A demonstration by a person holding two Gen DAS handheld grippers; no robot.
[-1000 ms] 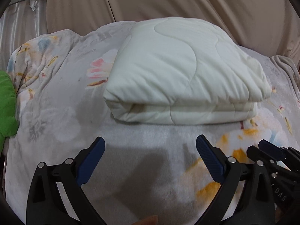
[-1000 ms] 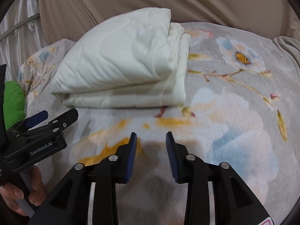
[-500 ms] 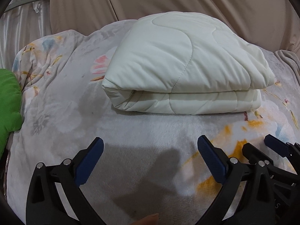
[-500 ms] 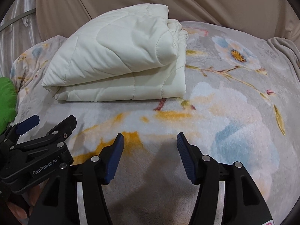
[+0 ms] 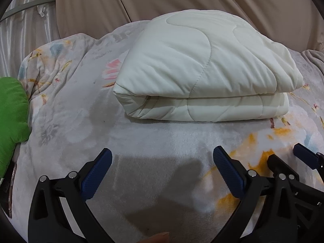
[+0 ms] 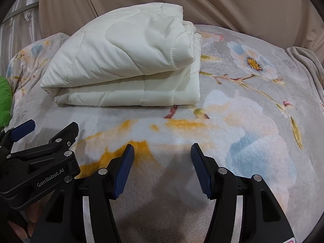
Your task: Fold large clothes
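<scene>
Left wrist view: the white quilt (image 5: 202, 77) is seen folded in the upper centre of the frame, resting on the floral blanket (image 5: 141, 141). The left hand-held gripper (image 5: 162, 162) is held wide and empty at the bottom.

Right wrist view: the quilt (image 6: 121, 60) is seen at upper left. The jaws of the right hand-held gripper (image 6: 162, 158), at bottom centre, have just been opened from a narrower gap; nothing lies between them. The fold is judged finished, the bundle released.
</scene>
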